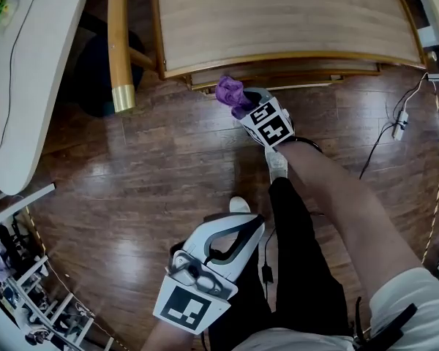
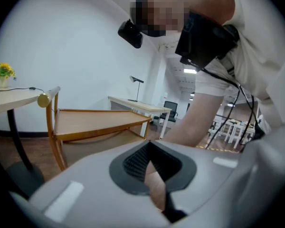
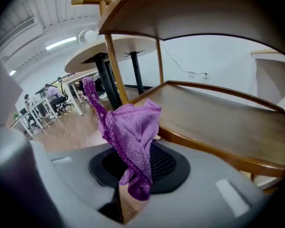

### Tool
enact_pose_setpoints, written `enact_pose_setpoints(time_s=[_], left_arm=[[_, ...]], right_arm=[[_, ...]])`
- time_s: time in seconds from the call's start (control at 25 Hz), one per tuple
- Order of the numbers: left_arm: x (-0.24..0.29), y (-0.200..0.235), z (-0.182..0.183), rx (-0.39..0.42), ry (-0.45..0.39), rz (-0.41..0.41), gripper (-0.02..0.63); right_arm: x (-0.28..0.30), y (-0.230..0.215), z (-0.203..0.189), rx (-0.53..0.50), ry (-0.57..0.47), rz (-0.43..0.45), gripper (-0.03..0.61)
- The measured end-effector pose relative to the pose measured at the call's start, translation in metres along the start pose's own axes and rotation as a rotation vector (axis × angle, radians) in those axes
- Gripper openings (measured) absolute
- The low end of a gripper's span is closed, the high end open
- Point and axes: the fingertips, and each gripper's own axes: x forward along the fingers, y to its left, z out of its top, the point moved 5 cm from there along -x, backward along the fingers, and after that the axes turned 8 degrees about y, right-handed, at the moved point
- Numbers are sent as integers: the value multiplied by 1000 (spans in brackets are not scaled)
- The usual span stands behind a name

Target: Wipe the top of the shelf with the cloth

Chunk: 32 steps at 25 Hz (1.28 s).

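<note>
The wooden shelf's top [image 1: 278,17] fills the upper part of the head view. A purple cloth [image 1: 230,93] hangs bunched from my right gripper [image 1: 241,102], just in front of the shelf's front edge and lower than the top. In the right gripper view the gripper [image 3: 137,163] is shut on the cloth [image 3: 133,132], beside a lower shelf board [image 3: 218,118] and under the top's underside [image 3: 180,8]. My left gripper [image 1: 238,206] is held low near the person's body, shut with nothing in it. Its own view shows the gripper [image 2: 149,163] and the shelf [image 2: 95,120] further off.
A white round table [image 1: 29,64] stands at the left. A wooden post with a brass cap [image 1: 119,42] rises beside the shelf. A cable and power strip [image 1: 400,123] lie on the wood floor at the right. The person's legs [image 1: 300,269] stand below the right gripper.
</note>
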Motion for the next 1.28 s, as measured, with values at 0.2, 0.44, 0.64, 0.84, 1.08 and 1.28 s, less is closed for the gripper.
enact_pose_setpoints(time_s=[0.2,0.44,0.64,0.84,1.08,1.28], left_arm=[[25,-14,12,39,4,-78,18],[55,-27,18,64,31,-153,18],[83,-41,24,74,53,-213,18],[107,-41,33,83,72,-243,18],[132,-41,45,96,69,-268,18],[134,-39,50,87,46,-236,18]], right_arm=[[-40,-70,-50,54,42,-135,100],[-89,-140,-103,139,66,-255,100],[-137,-200,-147,210,94,-355,100],[-185,-264,-191,286,130,-472,100],[-237,-326,-235,404,175,-606,100],[-238,-310,-229,413,121,-591,100]])
